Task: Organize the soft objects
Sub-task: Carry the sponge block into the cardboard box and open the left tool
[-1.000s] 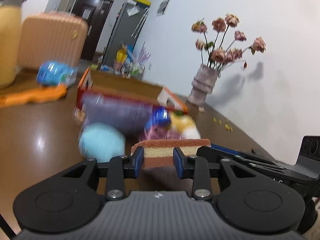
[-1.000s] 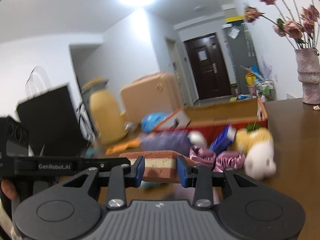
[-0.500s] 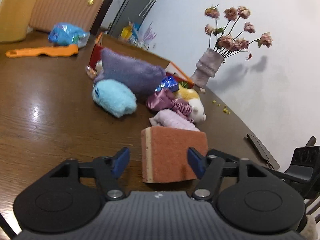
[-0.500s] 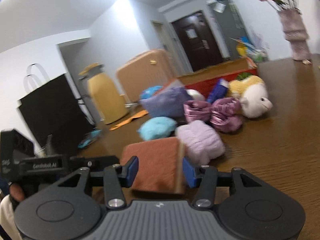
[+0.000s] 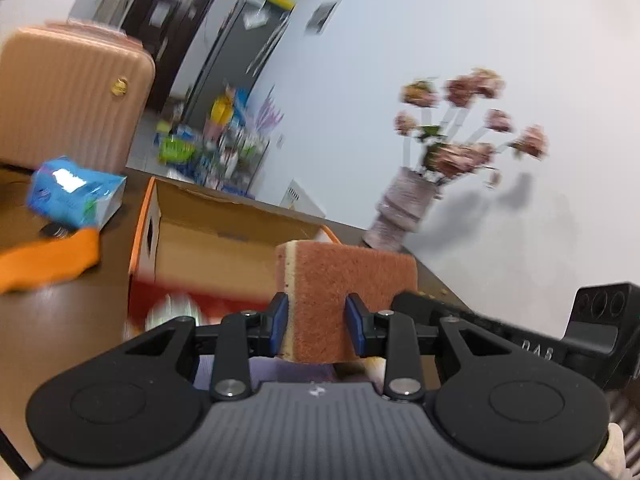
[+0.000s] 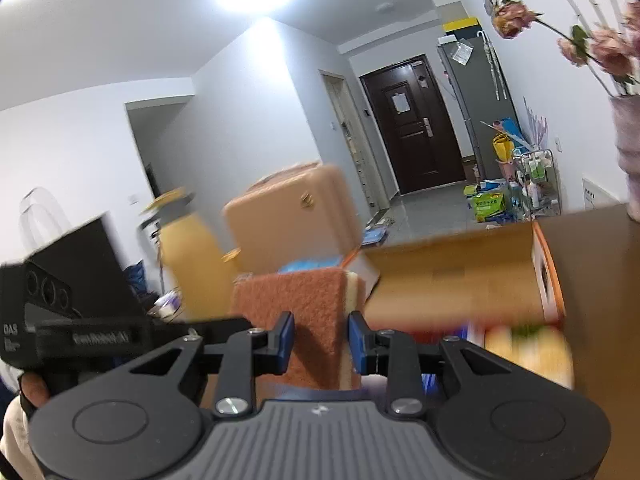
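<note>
White walls and a dark door frame the room behind a brown wooden tabletop (image 5: 72, 312). Both wrist views show one sponge (image 5: 344, 300), rust-coloured scouring face with a yellow foam layer, held up in the air on edge. The left gripper (image 5: 316, 326) is clamped on its lower part, blue pads pressing into both sides; the right gripper (image 6: 320, 338) pinches the same sponge from the opposite direction, its pads likewise tight against it. Each gripper's black body shows at the side of the other's view.

Beyond the sponge stands an open cardboard box (image 5: 224, 236) with orange-edged flaps and a red front, its top rim roughly level with the sponge's lower half. Blurred shapes below the grippers, pale purple and yellow, are probably soft toys, though motion smear makes that uncertain. A blue packet (image 5: 74, 192) and an orange item (image 5: 48, 260) lie left of the box, well apart from it. A vase of dried roses (image 5: 404, 212) sits near the tabletop's far right edge, and a peach suitcase (image 5: 68, 100) stands past the far left edge.
</note>
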A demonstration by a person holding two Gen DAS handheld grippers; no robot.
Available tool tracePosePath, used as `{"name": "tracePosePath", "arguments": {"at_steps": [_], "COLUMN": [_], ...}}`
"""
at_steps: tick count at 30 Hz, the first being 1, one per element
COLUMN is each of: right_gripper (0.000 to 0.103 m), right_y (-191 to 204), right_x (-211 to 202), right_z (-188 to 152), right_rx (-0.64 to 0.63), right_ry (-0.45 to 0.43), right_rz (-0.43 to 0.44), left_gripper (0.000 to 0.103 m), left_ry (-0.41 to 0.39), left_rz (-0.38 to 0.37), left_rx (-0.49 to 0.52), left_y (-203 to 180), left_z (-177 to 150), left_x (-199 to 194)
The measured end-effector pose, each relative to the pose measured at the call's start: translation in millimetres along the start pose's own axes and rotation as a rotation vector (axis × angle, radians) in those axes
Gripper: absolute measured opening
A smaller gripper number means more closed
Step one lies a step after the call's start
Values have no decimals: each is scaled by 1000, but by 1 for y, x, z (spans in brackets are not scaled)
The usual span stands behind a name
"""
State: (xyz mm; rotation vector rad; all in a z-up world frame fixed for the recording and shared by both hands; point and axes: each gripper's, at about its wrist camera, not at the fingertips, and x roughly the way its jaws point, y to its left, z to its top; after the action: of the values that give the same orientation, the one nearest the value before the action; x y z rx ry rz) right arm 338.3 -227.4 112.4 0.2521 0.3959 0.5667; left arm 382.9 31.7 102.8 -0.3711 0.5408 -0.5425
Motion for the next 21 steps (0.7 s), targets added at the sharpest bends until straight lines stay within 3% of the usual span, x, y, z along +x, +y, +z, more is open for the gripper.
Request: {"name": "tracePosePath", "arguments": {"at_steps": [3,5,11,15,21], "right_gripper": [28,28,28,28,40], "right_y": [-41,-67,-125,-128,-128], "right_x": [86,141,283,317,300], "right_z": [58,79,80,71,83], "right_rx": [92,145,268,215,177], "right_ry": [80,156,370,413,380], "right_rz": [-29,-62,-130,-155,-167], "left_gripper": [33,33,38,47,56], "left_ry": [104,145,265,228,229], "left_rz": [38,123,371,397,403], "left_rx": [-103,-93,-39,46,62], "left_y": [43,67,117,117,103], "left_z": [53,79,112,116,117], "left_x": [73,123,218,230,208]}}
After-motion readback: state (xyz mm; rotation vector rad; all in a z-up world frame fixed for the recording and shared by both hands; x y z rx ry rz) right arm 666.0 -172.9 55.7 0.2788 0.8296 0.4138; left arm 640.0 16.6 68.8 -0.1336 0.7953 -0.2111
